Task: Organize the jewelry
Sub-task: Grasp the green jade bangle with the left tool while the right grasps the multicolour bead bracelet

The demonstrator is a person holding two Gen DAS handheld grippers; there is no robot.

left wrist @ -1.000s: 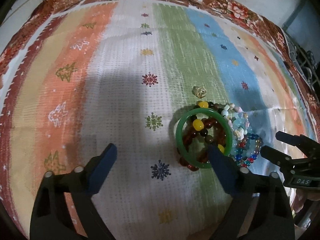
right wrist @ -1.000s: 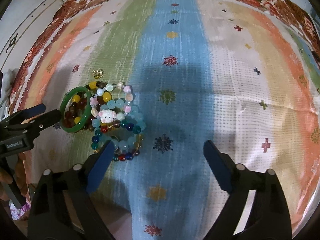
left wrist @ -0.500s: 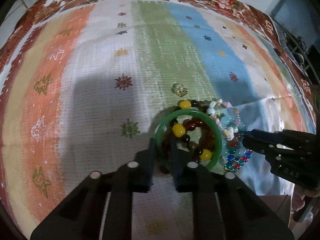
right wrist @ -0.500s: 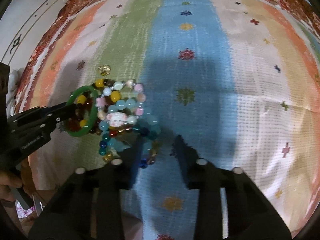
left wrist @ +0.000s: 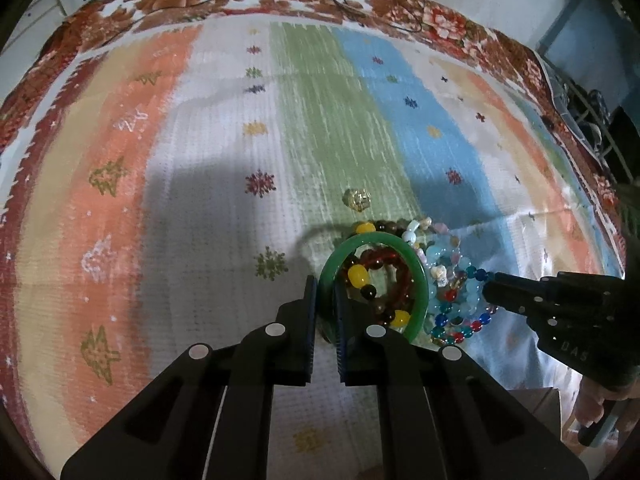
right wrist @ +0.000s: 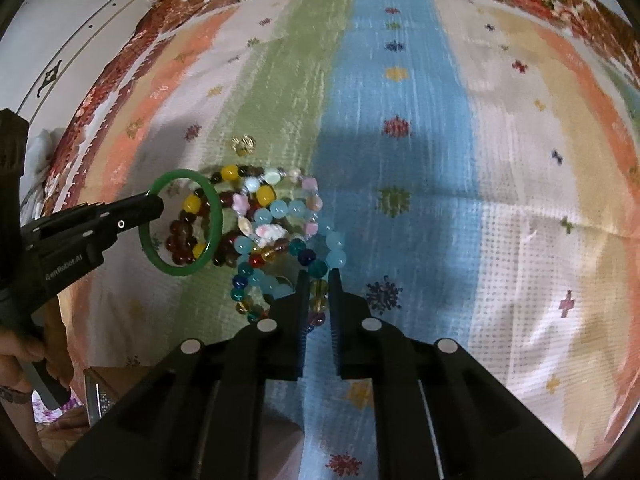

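Left wrist view: the left gripper (left wrist: 325,300) is clamped on the near rim of the green bangle (left wrist: 416,268), which is tilted over the bead pile on the striped cloth (left wrist: 200,240). The right gripper (right wrist: 318,292) is closed on the multicoloured bead bracelet (right wrist: 256,260). Both should be lifted slowly, so tangled strands are not dragged along.

- The striped cloth (left wrist: 168,208) lies bare to the left of and beyond the pile: open room for a claw to pass.
- The bead bracelets (right wrist: 276,224) crowd together, touching and overlapping the green bangle (left wrist: 420,280).
- A small gold bead (left wrist: 357,199) sits alone just beyond the pile.
- The left claw (left wrist: 326,300) and right claw (right wrist: 319,292) close in on the pile from opposite sides, leaving little room between.
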